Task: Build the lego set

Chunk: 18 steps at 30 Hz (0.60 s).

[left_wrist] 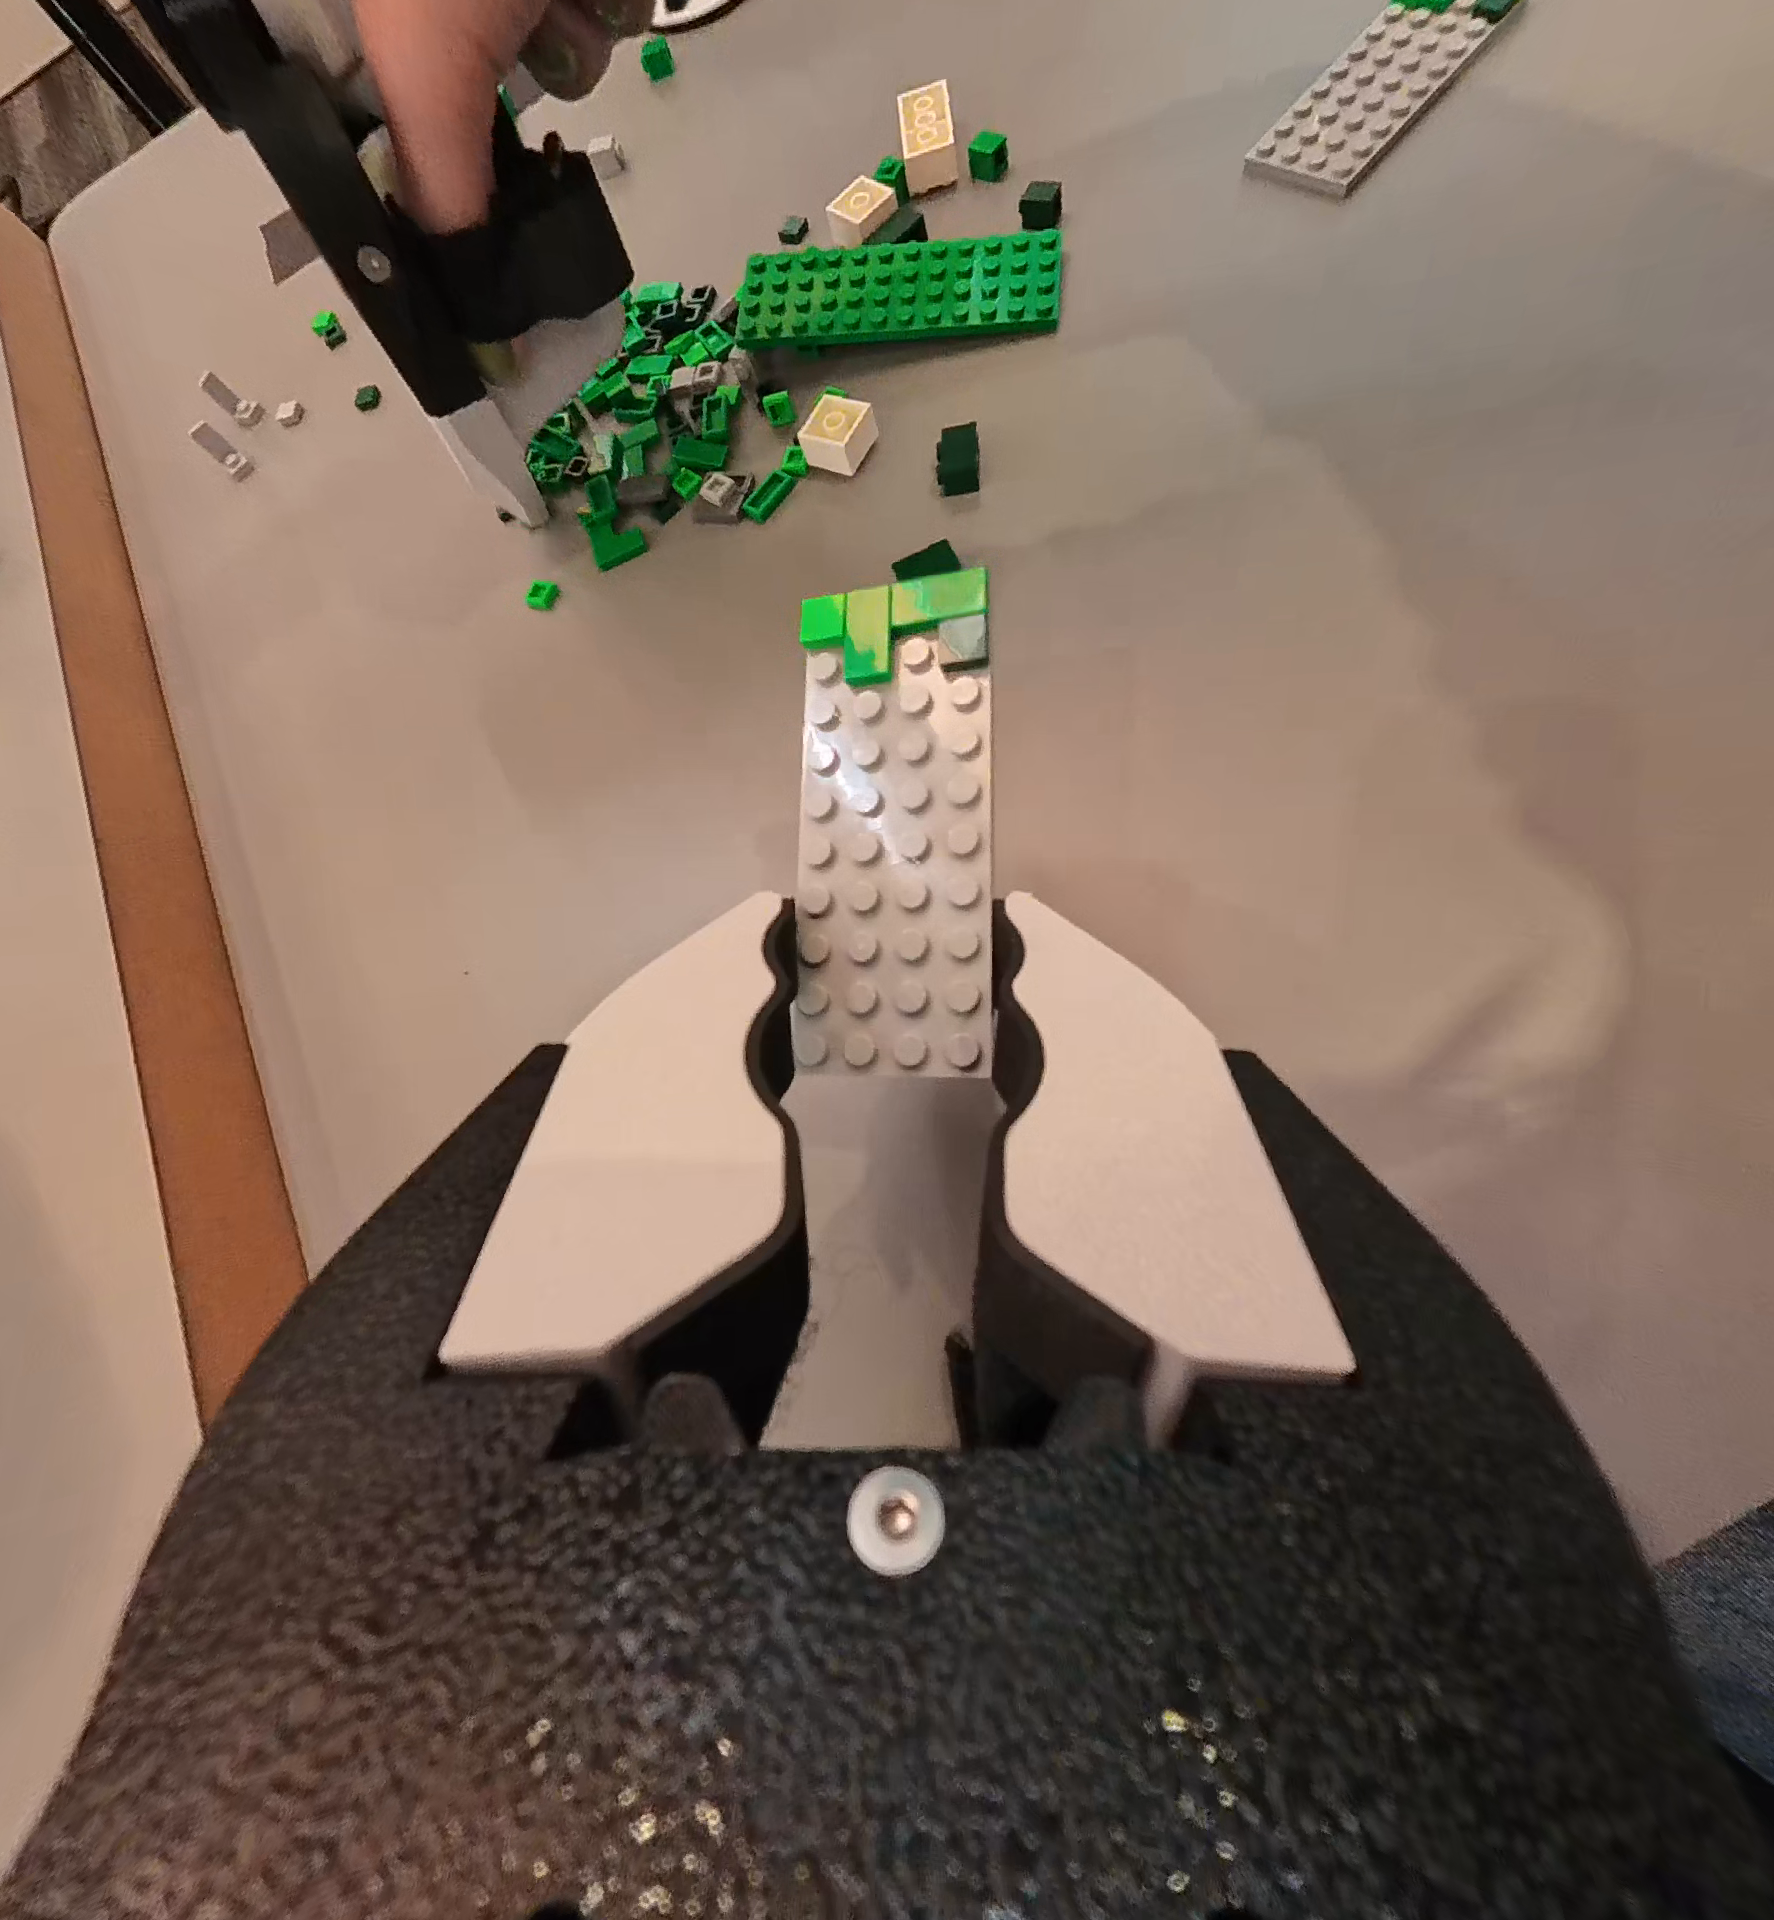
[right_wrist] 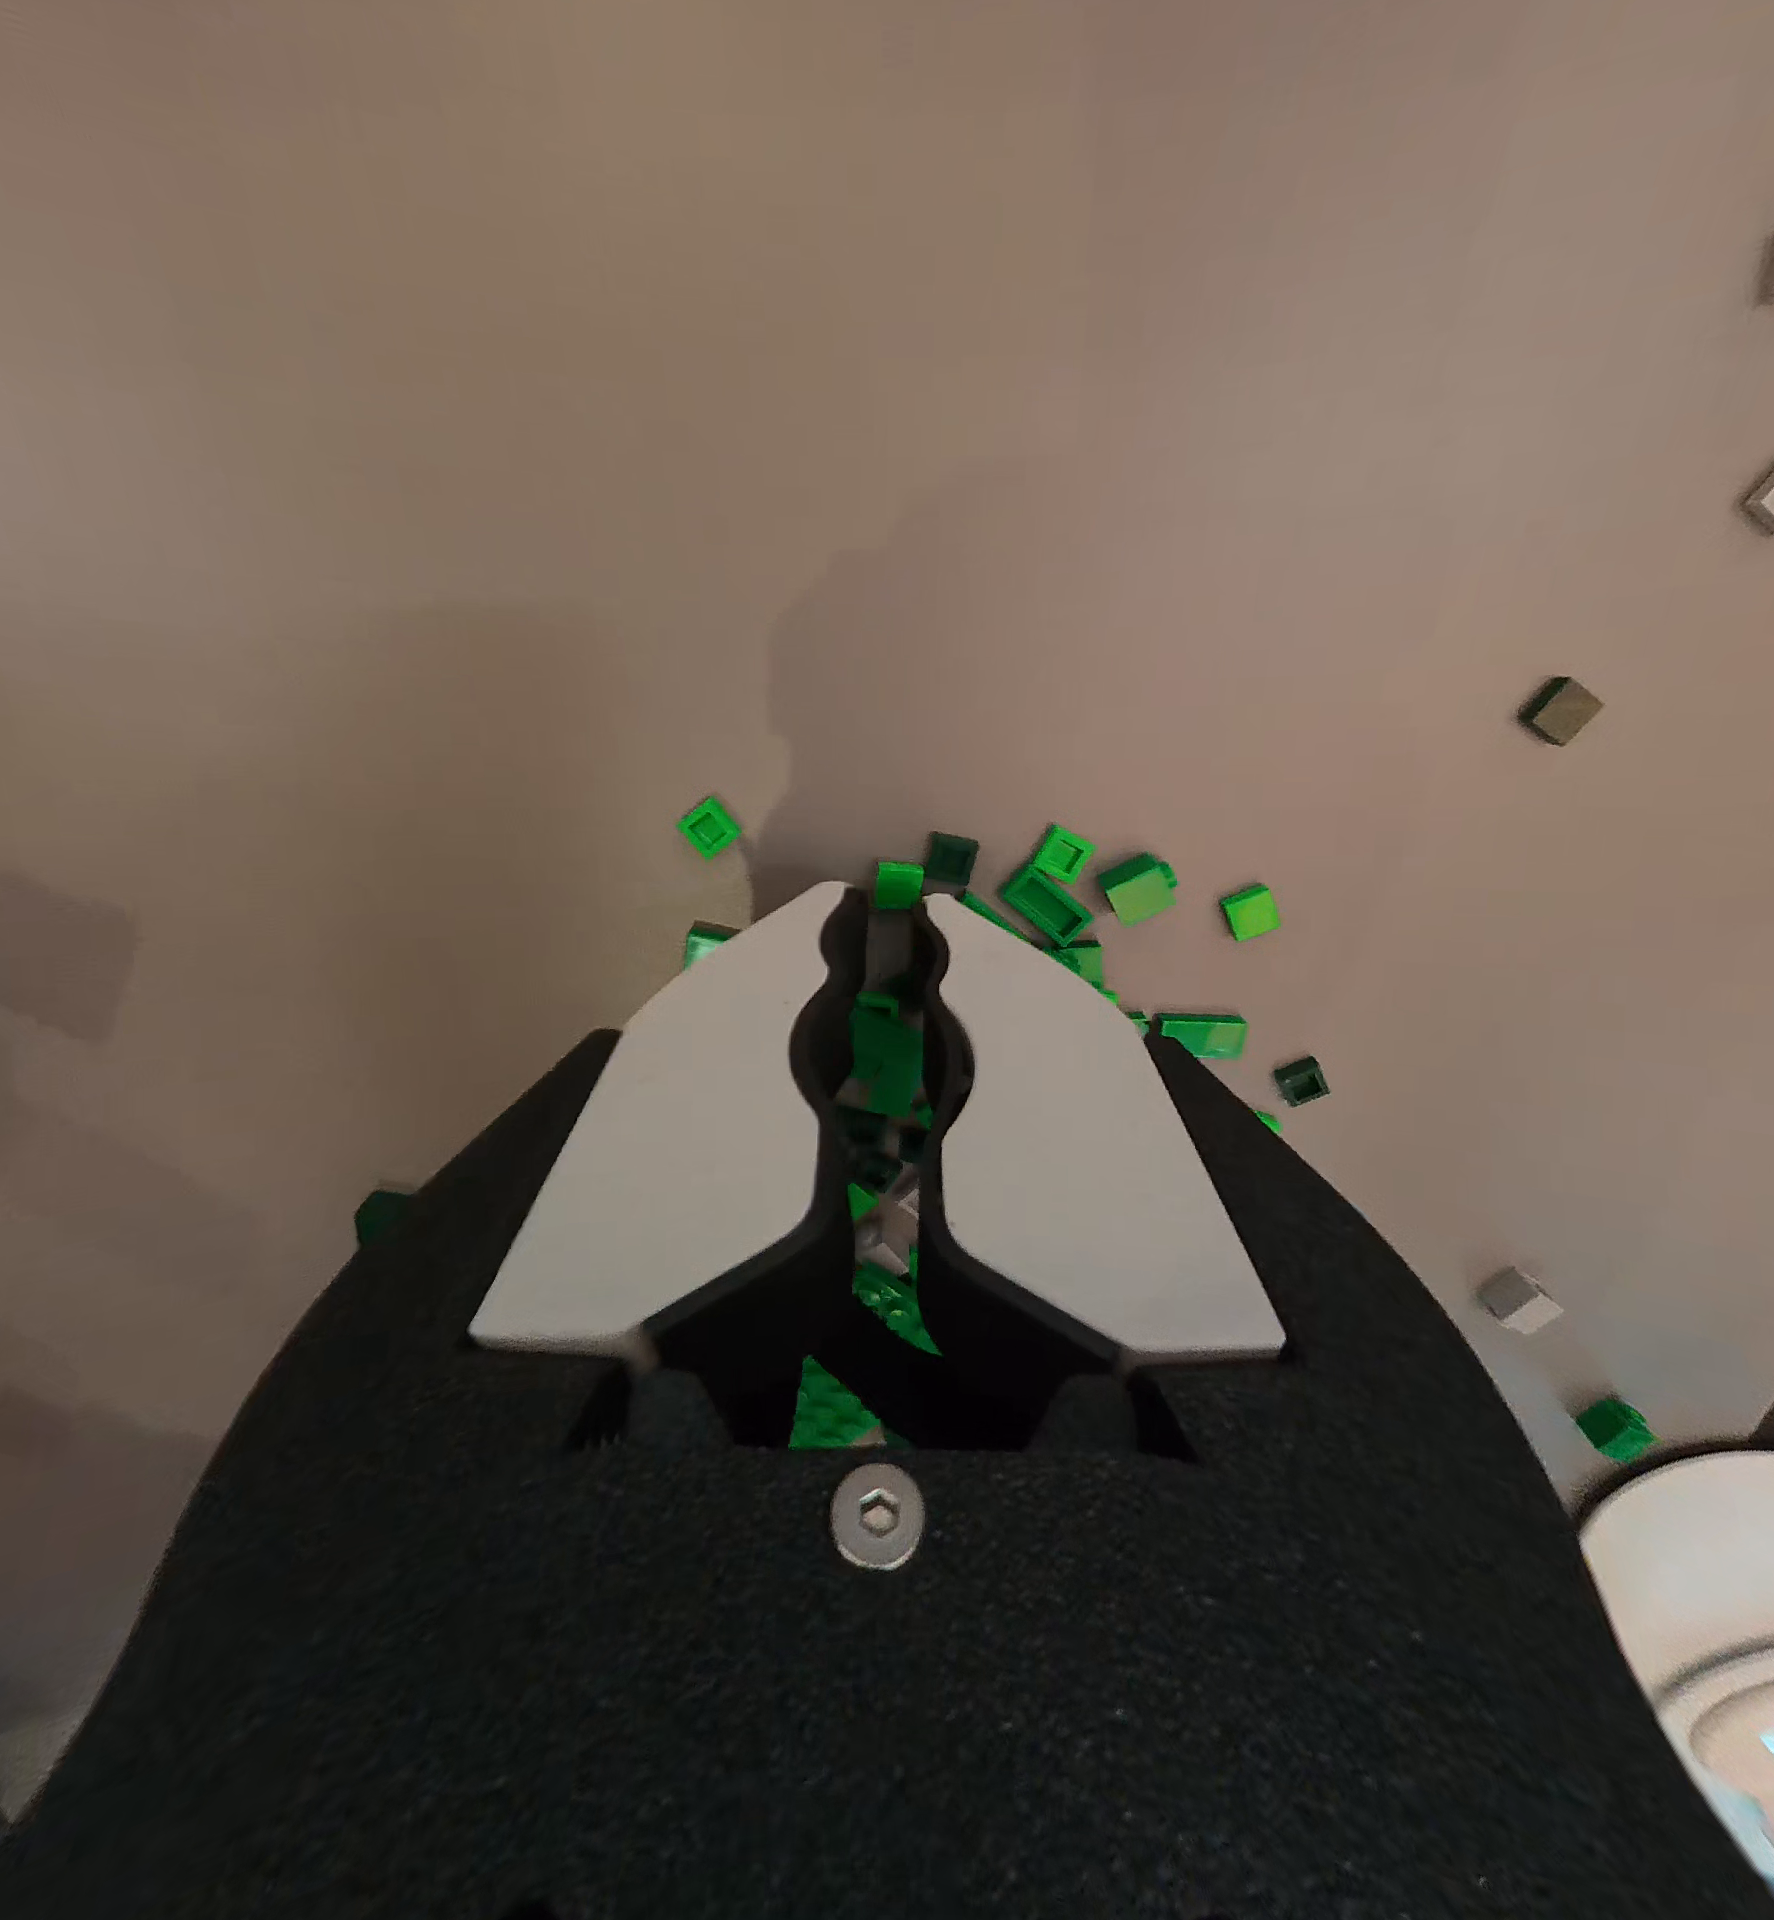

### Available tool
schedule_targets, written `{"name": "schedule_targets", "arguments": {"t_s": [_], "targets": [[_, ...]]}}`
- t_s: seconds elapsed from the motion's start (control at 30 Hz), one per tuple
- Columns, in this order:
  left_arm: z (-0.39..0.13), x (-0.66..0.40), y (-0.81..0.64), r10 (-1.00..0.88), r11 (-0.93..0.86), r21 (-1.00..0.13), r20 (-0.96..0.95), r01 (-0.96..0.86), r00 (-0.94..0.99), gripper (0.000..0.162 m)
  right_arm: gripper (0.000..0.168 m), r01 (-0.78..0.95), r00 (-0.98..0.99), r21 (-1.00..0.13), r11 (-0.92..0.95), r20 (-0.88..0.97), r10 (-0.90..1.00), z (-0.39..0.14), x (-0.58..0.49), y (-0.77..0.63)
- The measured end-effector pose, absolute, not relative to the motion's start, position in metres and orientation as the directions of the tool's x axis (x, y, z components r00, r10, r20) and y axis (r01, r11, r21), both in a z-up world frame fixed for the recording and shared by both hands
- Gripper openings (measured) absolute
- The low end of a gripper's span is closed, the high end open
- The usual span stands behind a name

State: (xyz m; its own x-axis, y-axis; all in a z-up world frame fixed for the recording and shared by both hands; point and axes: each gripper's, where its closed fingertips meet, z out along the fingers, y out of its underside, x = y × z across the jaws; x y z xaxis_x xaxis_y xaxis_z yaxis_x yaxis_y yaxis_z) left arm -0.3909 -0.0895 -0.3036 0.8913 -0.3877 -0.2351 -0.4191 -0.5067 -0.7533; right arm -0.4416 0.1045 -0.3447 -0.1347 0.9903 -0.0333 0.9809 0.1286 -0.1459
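My left tool [left_wrist: 895, 940] is clamped on the near end of a long grey studded plate [left_wrist: 895, 831], one jaw on each long edge, so the plate juts forward with its studs up and its far end free for building. That far end already carries a row of green tiles [left_wrist: 895, 615], bright green with one greyish piece at the right corner. I judge I hold it this way to steady it as a base while the other tool fetches parts.

My right tool [right_wrist: 898, 914] points down into the pile of small green pieces [left_wrist: 654, 416] on the grey worktop [left_wrist: 1382, 727]. Its jaws are nearly together, with a bright green piece [right_wrist: 895, 883] right at the tips; I cannot tell whether it is truly pinched or just lying beyond them. From the left wrist view, that tool [left_wrist: 519, 509] touches down at the pile's left edge.

A large green plate [left_wrist: 898, 286] lies just behind the pile, and a second grey plate [left_wrist: 1366, 99] sits well apart at the far right.
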Motion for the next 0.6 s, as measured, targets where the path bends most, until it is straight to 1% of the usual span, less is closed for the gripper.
{"name": "schedule_targets", "arguments": {"t_s": [0.07, 0.2, 0.37, 0.5, 0.6], "targets": [[-0.3039, -0.3899, -0.0896, -0.390, -0.508, -0.752, -0.233, -0.420, 0.891, 0.035, 0.012, 0.983, -0.118, -0.149, 0.108, -0.058, 0.991, -0.3436, -0.4412, 0.1036], [-0.3043, -0.3889, -0.0890, -0.395, -0.509, -0.750, -0.231, -0.422, 0.889, 0.035, 0.011, 0.985, -0.086, -0.154, 0.075, -0.065, 0.994, -0.3415, -0.4440, 0.1074], [-0.3061, -0.3879, -0.0893, -0.403, -0.513, -0.745, -0.229, -0.426, 0.886, 0.035, 0.012, 0.993, -0.070, -0.103, 0.061, -0.087, 0.994, -0.3442, -0.4448, 0.1052], [-0.3053, -0.3878, -0.0899, -0.405, -0.510, -0.748, -0.227, -0.425, 0.886, 0.035, 0.013, 0.992, -0.118, -0.058, 0.115, -0.038, 0.992, -0.3447, -0.4422, 0.1083], [-0.3058, -0.3874, -0.0902, -0.410, -0.510, -0.748, -0.223, -0.425, 0.884, 0.035, 0.013, 0.977, -0.205, -0.060, 0.203, -0.042, 0.978, -0.3448, -0.4429, 0.1040]]}}
